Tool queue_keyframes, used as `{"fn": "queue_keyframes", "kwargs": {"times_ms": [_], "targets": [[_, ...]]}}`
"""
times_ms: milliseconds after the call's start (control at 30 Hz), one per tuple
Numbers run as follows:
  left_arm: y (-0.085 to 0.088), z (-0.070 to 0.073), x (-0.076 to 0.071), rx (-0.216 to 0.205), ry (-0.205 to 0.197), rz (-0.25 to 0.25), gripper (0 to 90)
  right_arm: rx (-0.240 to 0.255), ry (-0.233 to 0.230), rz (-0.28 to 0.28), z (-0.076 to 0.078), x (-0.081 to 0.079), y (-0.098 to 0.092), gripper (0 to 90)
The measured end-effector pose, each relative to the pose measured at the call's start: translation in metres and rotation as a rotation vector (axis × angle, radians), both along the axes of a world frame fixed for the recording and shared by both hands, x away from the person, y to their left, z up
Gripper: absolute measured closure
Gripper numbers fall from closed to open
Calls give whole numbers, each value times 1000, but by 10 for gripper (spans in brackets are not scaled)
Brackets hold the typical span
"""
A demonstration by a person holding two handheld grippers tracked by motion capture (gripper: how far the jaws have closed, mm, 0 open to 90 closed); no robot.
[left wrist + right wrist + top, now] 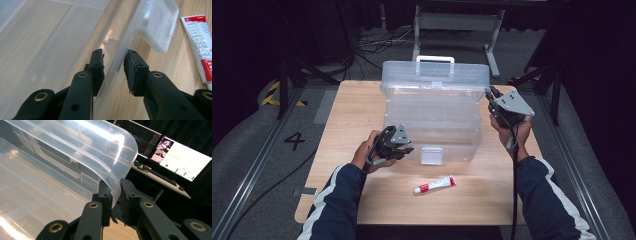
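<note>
A clear plastic storage box (434, 125) stands mid-table, its lid (435, 75) with a white handle (435, 60) raised at the far side. My left gripper (404, 145) is at the box's front left. In the left gripper view its jaws (113, 67) straddle the clear front wall (117, 60) and look shut on it. My right gripper (492, 95) is at the lid's right corner. In the right gripper view it (115, 192) is shut on the lid's curved edge (100, 147). A red and white tube (435, 184) lies in front of the box and appears again (200, 45) beside the latch.
The box's white latch flap (432, 155) hangs open at its front (160, 25). The wooden table (357, 110) has bare room left of the box and along the near edge. Lit monitors (180, 155) and a keyboard sit on a desk beyond. Cables and stands lie on the floor behind.
</note>
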State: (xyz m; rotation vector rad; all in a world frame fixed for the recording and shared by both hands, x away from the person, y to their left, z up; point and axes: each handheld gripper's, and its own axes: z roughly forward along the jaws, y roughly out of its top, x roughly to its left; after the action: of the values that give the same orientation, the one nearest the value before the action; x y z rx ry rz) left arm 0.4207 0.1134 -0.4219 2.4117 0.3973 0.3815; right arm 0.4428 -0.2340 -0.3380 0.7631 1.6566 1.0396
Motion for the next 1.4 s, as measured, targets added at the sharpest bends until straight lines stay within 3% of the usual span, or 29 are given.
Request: {"fn": "queue_keyframes", "kwargs": {"times_ms": [233,700,1300,1400], "targets": [[4,-2,2,-5,-2,-20,701,22,13,-6,5,8,0,801],[10,-4,6,-60,29,-39,715,58,42,-19,15,28,0,809],[12,-5,7,-75,32,-56,722,85,44,-40,20,52,0,829],[13,-5,7,-74,28,-55,723,95,48,-60,22,58,1,790]]}}
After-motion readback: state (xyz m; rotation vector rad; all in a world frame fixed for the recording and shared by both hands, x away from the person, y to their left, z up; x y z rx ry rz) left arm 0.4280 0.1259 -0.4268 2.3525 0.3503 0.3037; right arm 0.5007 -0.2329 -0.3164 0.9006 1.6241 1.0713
